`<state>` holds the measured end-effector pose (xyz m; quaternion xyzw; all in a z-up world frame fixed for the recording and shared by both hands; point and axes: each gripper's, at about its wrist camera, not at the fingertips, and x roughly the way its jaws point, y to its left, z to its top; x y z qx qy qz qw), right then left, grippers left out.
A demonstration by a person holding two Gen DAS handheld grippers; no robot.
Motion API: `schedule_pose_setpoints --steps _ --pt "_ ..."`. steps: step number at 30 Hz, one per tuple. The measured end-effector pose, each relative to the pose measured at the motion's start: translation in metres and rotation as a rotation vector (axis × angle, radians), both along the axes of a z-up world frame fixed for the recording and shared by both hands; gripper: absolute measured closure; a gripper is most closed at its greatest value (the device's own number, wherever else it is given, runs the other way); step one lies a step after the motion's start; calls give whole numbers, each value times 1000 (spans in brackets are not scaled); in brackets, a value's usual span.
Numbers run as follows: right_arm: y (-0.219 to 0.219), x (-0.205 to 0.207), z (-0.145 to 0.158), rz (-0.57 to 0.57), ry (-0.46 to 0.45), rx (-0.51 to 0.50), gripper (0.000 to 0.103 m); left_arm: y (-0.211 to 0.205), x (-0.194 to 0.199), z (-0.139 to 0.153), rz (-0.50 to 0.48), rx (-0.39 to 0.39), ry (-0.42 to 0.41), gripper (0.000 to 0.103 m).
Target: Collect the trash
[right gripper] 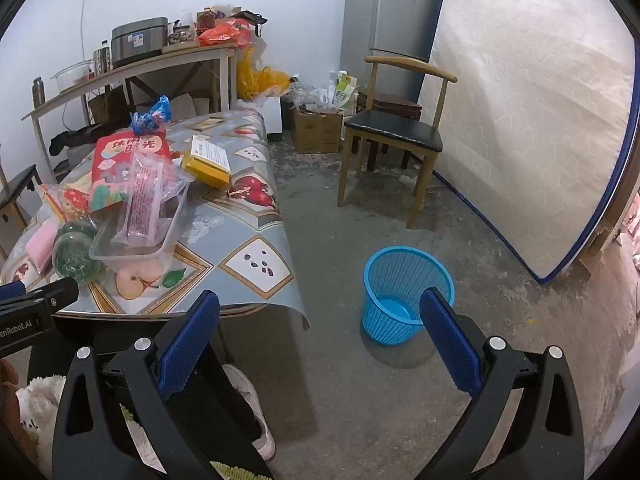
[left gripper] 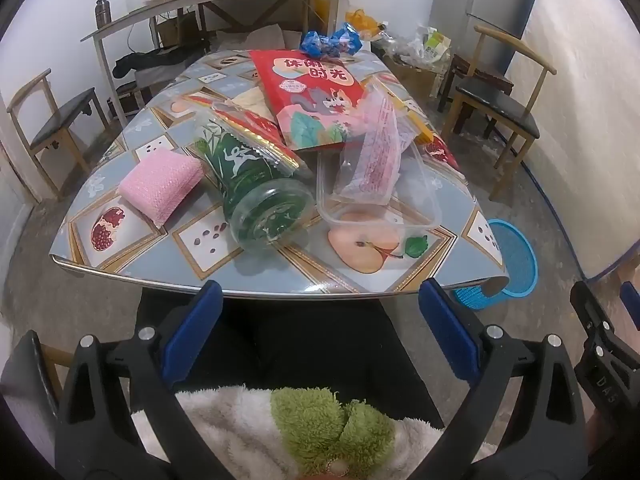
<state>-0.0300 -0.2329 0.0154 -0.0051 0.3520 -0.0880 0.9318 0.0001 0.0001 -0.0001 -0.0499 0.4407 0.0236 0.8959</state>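
Left gripper (left gripper: 320,332) fingers spread wide, empty, short of the surface (left gripper: 280,276) edge; right gripper (right gripper: 320,344) fingers likewise apart, empty, over bare concrete floor. Trash piled on glossy fruit-print surface: green clear-plastic bottle (left gripper: 260,196) lying on its side, ribbed pink sponge (left gripper: 160,186) just left of it, clear rectangular plastic tub (left gripper: 380,200) with crinkled pink wrapper (left gripper: 376,152) in it, flat red snack bag (left gripper: 316,100) behind, blue crumpled wrapper (left gripper: 330,42) at far end, yellow box (right gripper: 208,160). Round blue slatted plastic basket (right gripper: 404,292) on floor right of the surface
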Motion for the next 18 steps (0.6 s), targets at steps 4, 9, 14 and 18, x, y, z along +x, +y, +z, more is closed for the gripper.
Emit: schedule_pose_setpoints --steps 4,9,14,18 --pt "1 0 0 1 1 0 5 0 0 0 1 5 -4 8" --pt "0 0 -1 -1 9 3 5 -1 -1 1 3 7 -5 8" --pt "-2 -3 -3 -3 16 6 5 2 -2 1 4 2 -5 8" --pt "1 2 -4 -1 24 1 5 2 -4 2 4 2 -6 8"
